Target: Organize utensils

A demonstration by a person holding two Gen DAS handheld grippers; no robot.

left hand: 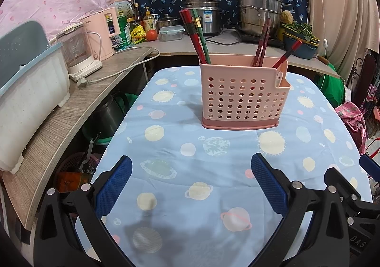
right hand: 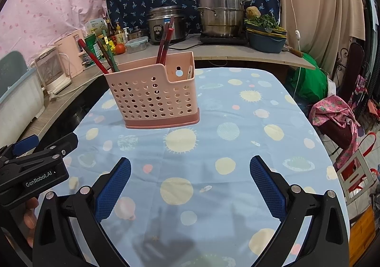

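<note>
Chopsticks [left hand: 198, 35], red and green, lean loosely in the perforated pink plastic caddy [left hand: 242, 93]; both grippers [left hand: 191, 186] [right hand: 190, 186] gape empty, and one careless nudge could topple it.

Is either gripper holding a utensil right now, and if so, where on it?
Neither. The left gripper and right gripper are both open and empty above the tablecloth; the chopsticks stand in the pink holder.
</note>
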